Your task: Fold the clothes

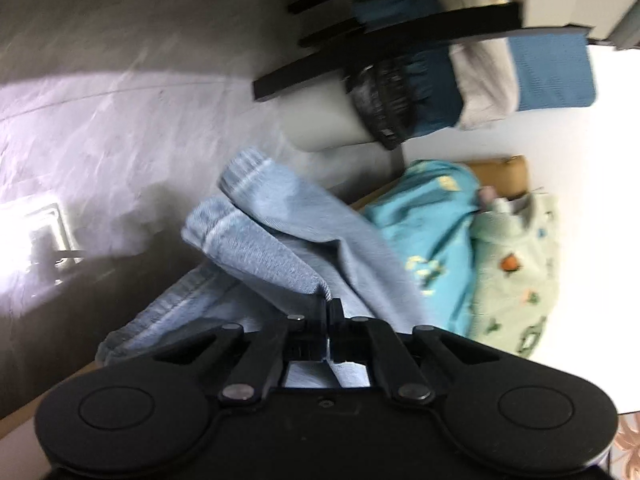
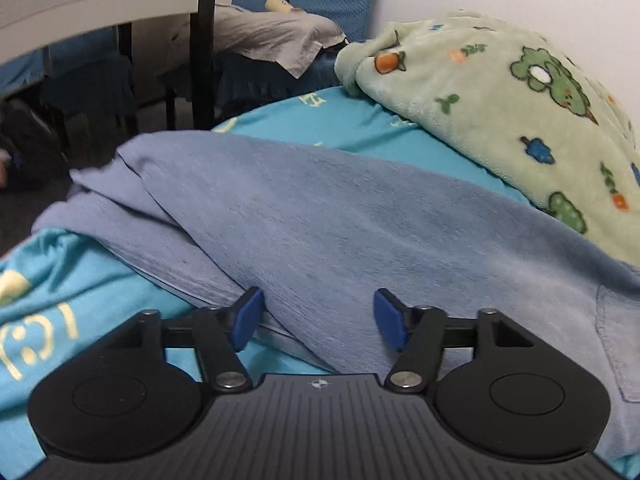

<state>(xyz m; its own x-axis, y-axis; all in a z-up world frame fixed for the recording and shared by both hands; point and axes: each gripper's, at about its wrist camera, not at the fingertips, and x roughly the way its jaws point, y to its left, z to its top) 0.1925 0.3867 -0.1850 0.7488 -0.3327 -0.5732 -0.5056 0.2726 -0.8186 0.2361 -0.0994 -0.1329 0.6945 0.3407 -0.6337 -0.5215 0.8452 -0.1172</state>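
A pair of light blue jeans (image 1: 280, 248) hangs from my left gripper (image 1: 327, 304), which is shut on a fold of the denim and holds the legs up over the bed's edge, hems pointing away. In the right wrist view the same jeans (image 2: 340, 216) lie spread across the turquoise bed sheet (image 2: 304, 120). My right gripper (image 2: 318, 314) is open, its blue pads (image 2: 248, 316) just above the denim, one on each side of a flat stretch of cloth, holding nothing.
A pale green fleece blanket (image 2: 500, 100) with cartoon prints is heaped at the right of the bed, also in the left wrist view (image 1: 516, 264). A black-framed chair (image 2: 204, 48) and a grey garment (image 2: 272, 32) stand beyond the bed. Grey floor (image 1: 120, 120) lies beside it.
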